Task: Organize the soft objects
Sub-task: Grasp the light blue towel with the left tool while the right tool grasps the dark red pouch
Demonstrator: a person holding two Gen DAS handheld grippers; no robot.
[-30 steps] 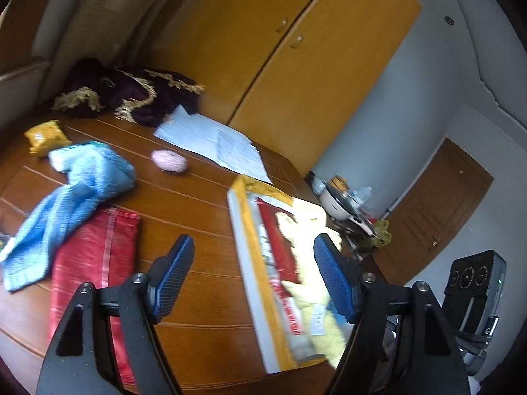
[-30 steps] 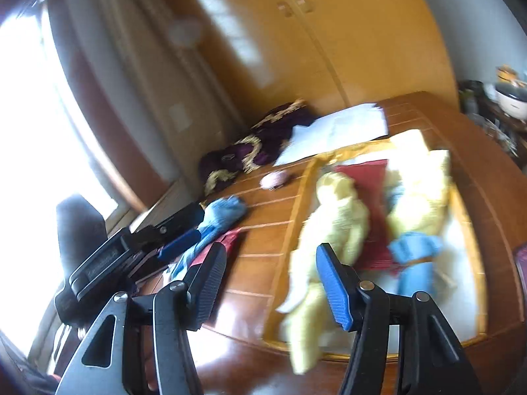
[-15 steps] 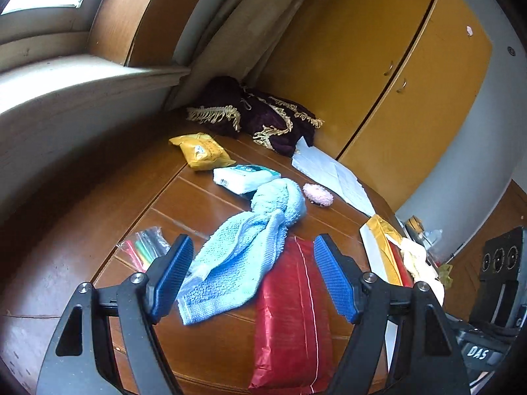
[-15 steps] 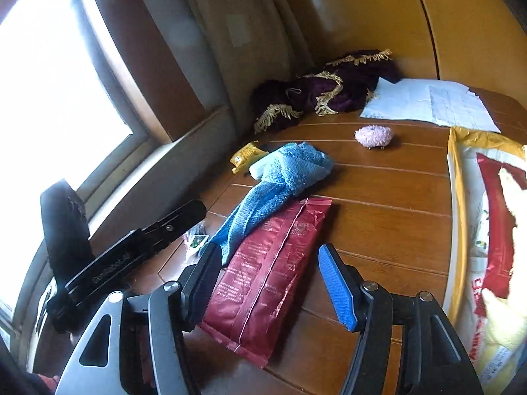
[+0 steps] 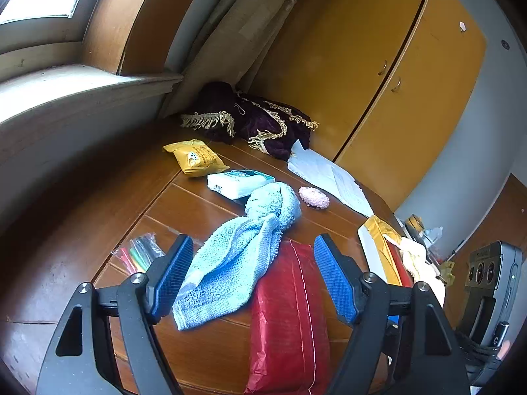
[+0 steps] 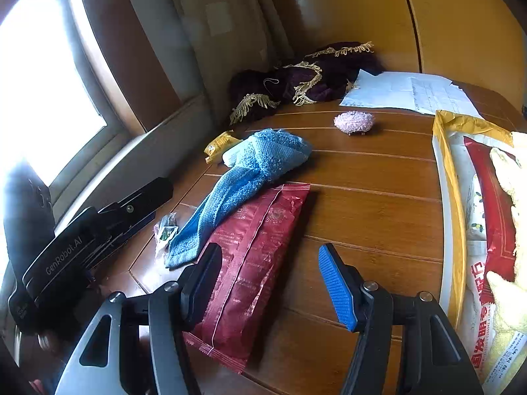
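A light blue towel [image 5: 243,247] [image 6: 243,177] lies crumpled on the wooden table [image 6: 372,181], partly over a red foil pouch [image 5: 290,322] [image 6: 253,253]. My left gripper [image 5: 253,276] is open above the towel's near end. My right gripper [image 6: 273,279] is open over the red pouch's near part. A small pink fluffy puff [image 5: 314,197] [image 6: 355,121] sits farther back. At the right, a yellow-edged sack [image 6: 461,197] lies flat with a yellow plush toy [image 6: 513,177] on it. My left gripper's black body [image 6: 75,240] shows in the right wrist view.
A dark purple fringed cloth [image 5: 253,121] is bunched at the back by the curtain. White papers [image 6: 411,93], a yellow snack packet [image 5: 194,158], a white tissue pack [image 5: 238,181] and a bag of coloured pens [image 5: 138,251] also lie on the table. Yellow cupboards stand behind.
Both views have swung left, away from the sack with the plush toys, to the towel and red pouch. Both grippers stay open.
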